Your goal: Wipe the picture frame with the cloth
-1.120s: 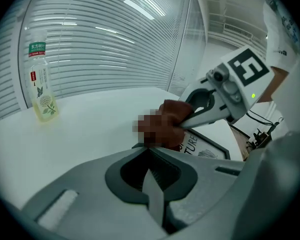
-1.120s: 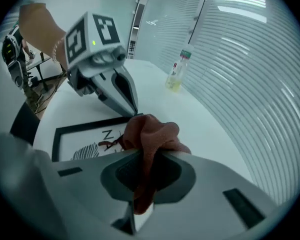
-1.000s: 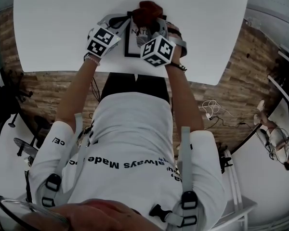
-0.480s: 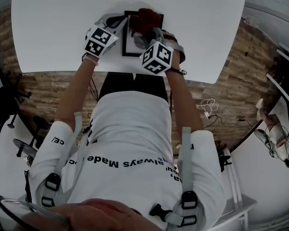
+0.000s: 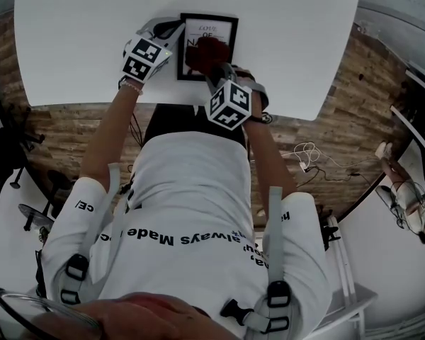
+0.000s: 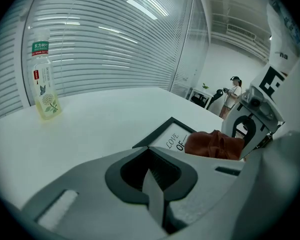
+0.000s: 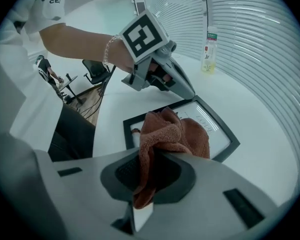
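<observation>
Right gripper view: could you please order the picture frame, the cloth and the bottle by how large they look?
1. picture frame, widest overall
2. cloth, a close second, enlarged by nearness to the camera
3. bottle, clearly smallest, farthest away

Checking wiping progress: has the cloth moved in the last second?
Yes. The cloth slid from the frame's far edge toward the table's near edge, on the person's side.

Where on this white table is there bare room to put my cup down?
Bare table lies right of the picture frame, and left of the left gripper. Crowded at the frame: right gripper and cloth sit there.
</observation>
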`<state>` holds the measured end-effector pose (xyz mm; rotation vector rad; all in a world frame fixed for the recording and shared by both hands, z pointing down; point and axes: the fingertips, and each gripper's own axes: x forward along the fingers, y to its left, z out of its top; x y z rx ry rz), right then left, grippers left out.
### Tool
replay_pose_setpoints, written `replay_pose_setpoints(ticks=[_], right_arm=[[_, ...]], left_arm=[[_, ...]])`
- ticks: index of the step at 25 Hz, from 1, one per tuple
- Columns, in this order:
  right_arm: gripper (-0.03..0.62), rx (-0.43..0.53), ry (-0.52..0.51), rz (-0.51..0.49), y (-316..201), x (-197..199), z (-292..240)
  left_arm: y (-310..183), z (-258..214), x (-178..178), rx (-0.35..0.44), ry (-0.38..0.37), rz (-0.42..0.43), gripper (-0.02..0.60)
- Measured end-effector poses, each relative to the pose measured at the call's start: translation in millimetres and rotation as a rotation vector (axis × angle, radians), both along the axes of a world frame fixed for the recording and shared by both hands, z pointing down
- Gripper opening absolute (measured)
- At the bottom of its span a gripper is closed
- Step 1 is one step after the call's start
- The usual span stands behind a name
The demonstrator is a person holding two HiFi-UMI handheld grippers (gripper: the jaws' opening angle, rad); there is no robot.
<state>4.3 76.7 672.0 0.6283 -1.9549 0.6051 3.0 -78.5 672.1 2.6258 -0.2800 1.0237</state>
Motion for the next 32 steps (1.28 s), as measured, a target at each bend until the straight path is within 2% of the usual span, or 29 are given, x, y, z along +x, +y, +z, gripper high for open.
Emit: replay_pose_setpoints(ticks=[6,11,13,15,19,21,24,27,32], right_arm=[[0.015,-0.028,0.014,-0.097,36.7,-16.4,3.0],[0.015,-0.001,0.025,-0.109,31.6,-15.3,-4.2],[0.015,0.05,0.02,-0.072,17.4,-7.6,-19.6],[0.015,0.141,0.03,-0.012,-7.5,7.1,-40.6],[0.015,0.343,0.091,0.108,-63.4,50.1,-78.0],[0.015,0.387,0.134,0.161,-84.2,74.3,-77.5],[0.015,0.354,0.182,0.203,-101.5,99.4,-46.4],[0.015,0.285,0.211,0.18,-104.0,105.6,-8.8],[0.015,0.276,0.177,0.191,-105.0,103.3,-1.8]], left_arm=[[2.8,1.8,-4.3,-0.006,-0.004,-0.001,0.002],[2.8,2.8,-4.0,-0.009,-0.004,-0.003,0.002],[3.2,3.4,-3.7,-0.011,-0.005,-0.002,0.002],[2.1,3.3,-3.6,-0.009,-0.005,0.0,0.002],[-2.3,0.0,-1.3,0.009,0.004,-0.005,0.002],[-2.3,0.2,-0.7,0.006,0.002,-0.005,0.002],[-4.2,0.2,0.9,0.017,0.004,-0.004,0.002],[-3.1,-0.7,0.4,0.01,-0.001,-0.003,0.002],[-2.7,1.3,-2.2,0.014,-0.006,-0.003,0.002]])
